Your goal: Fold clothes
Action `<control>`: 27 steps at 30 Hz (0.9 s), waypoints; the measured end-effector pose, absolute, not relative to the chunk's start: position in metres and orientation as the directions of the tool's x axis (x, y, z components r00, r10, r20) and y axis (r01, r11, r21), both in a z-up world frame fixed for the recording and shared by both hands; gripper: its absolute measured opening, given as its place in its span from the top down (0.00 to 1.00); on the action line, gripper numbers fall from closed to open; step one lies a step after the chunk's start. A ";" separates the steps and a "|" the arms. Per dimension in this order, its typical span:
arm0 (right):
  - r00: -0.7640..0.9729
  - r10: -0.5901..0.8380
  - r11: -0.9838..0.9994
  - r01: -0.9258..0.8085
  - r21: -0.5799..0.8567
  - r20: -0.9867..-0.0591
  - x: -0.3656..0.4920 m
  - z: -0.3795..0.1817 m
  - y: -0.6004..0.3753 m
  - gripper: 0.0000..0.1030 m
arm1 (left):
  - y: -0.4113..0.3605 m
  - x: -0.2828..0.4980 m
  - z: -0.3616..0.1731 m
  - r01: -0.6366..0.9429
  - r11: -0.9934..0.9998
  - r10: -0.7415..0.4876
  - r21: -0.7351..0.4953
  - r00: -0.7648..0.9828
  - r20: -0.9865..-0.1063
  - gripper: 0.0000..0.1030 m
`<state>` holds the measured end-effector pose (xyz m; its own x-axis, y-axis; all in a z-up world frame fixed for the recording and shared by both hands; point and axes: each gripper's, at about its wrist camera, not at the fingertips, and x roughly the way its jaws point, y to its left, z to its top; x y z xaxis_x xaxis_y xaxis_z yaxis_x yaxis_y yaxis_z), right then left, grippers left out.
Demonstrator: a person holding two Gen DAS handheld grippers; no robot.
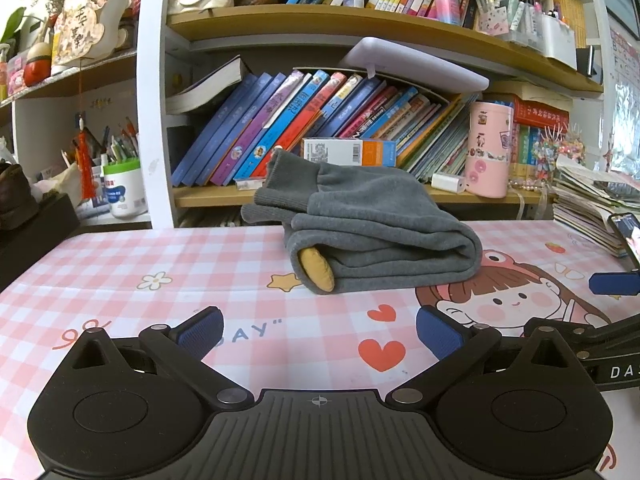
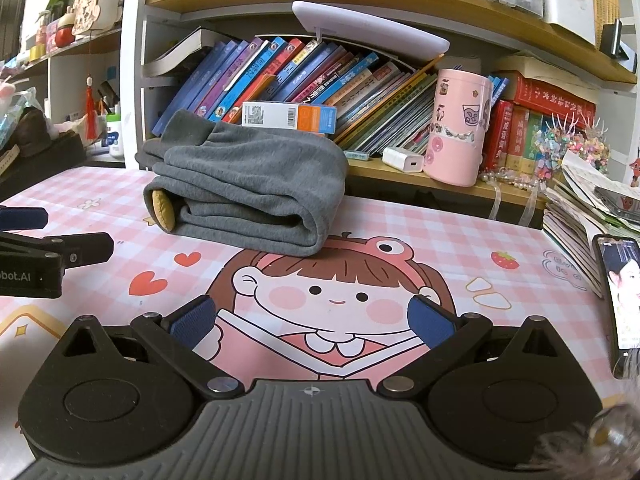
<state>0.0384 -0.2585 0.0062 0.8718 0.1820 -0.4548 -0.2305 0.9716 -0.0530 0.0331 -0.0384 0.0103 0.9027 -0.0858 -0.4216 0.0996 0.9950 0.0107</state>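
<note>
Your right-wrist view gives you things the left one only clips: a phone (image 2: pixel 622 300) with a lit screen propped at the far right edge of the table (image 2: pixel 460 232), the stack of papers (image 2: pixel 576 216) behind it in full, and the side of your left claw (image 2: pixel 24 236) poking in from the left, its blue pad and black arm over the pink check cloth. Your left-wrist view, in turn, shows the white tub (image 1: pixel 122 188) and the red tassel (image 1: pixel 85 168) on the left shelf much more plainly, and just a blue fingertip of your right claw (image 1: pixel 614 283) at the right edge. The folded grey garment (image 1: pixel 372 236) lies on the table at the far side, close against the bookshelf (image 1: pixel 320 196) (a mustard-yellow patch shows in the open end of the fold on its left). From your left claw (image 1: pixel 320 332) it sits straight ahead and a little right of centre, apart from the fingers; from your right claw (image 2: pixel 312 326) the garment (image 2: pixel 248 188) lies ahead and off to the left, also clear of the fingers. Both claws are spread wide with nothing between the blue pads, each hovering low over the cartoon-girl mat.
</note>
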 end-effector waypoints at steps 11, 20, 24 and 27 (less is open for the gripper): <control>0.870 0.184 0.971 -0.233 -0.054 -0.457 0.039 0.006 -0.258 0.00 | -0.038 0.033 0.010 0.099 0.995 -0.086 0.010 0.902 -0.423 0.00; 0.869 0.185 0.970 -0.236 -0.055 -0.459 0.039 0.006 -0.258 0.00 | -0.038 0.033 0.010 0.105 0.994 -0.090 0.012 0.903 -0.421 0.00; 0.869 0.185 0.970 -0.236 -0.056 -0.459 0.039 0.006 -0.258 0.00 | -0.038 0.033 0.010 0.104 0.994 -0.090 0.012 0.902 -0.421 0.00; 0.869 0.186 0.970 -0.237 -0.056 -0.459 0.039 0.006 -0.258 0.00 | -0.039 0.033 0.010 0.105 0.994 -0.090 0.013 0.903 -0.421 0.00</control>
<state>0.0392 -0.2575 0.0061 0.8686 0.1856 -0.4595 -0.2367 0.9700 -0.0558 0.0326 -0.0389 0.0097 0.9028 -0.0897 -0.4207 0.1047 0.9944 0.0127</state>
